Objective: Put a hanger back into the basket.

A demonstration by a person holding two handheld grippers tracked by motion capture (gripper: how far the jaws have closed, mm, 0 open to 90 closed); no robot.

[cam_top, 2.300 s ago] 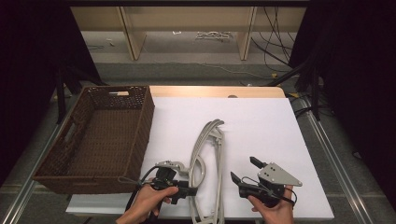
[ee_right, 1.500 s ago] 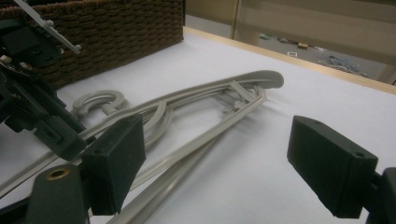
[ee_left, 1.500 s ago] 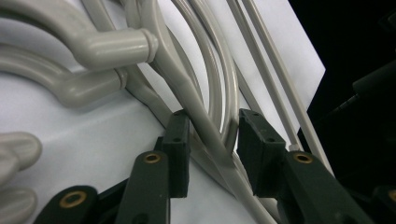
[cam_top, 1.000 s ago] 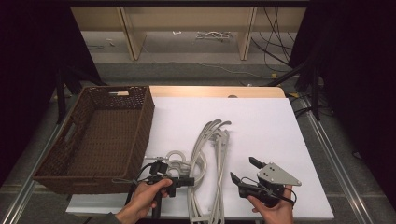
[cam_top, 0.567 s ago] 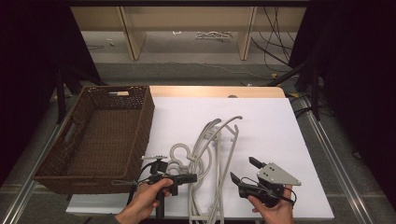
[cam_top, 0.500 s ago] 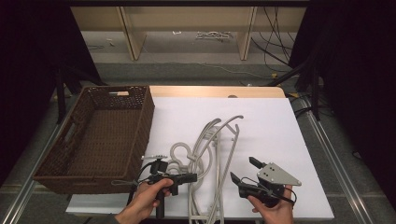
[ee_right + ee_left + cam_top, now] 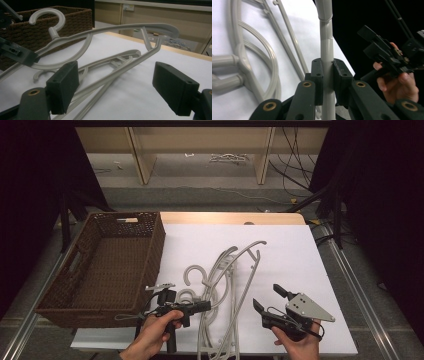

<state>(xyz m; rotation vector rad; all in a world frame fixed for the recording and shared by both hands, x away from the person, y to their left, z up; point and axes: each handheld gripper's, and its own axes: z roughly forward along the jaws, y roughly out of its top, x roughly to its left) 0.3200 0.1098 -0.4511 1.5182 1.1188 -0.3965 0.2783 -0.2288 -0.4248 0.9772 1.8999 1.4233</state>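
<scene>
The left gripper (image 7: 202,306), held in the person's left hand (image 7: 152,336) at the near edge of the table (image 7: 295,255), has its fingers clamped on the arm of a pale grey plastic hanger (image 7: 240,265); in the left gripper view both black pads press flat against the grey bar (image 7: 327,75), which runs straight up between them. The jaws have just been closing onto this bar. The held hanger is tilted up off the white table, its hook (image 7: 48,16) in the air near the wicker basket (image 7: 107,265), its far arm curving out toward the middle of the table. Beneath and beside it lie more hangers (image 7: 217,320) of the same kind, overlapping in a loose pile on the near part of the table, just right of the basket. The right gripper (image 7: 272,299) sits in the right hand (image 7: 297,345) near the table's front edge, just right of the pile, its fingers spread wide with nothing between them; in the right gripper view its two pads (image 7: 63,86) stand far apart, framing the hangers beyond without touching them. The basket stands at the left of the table.
</scene>
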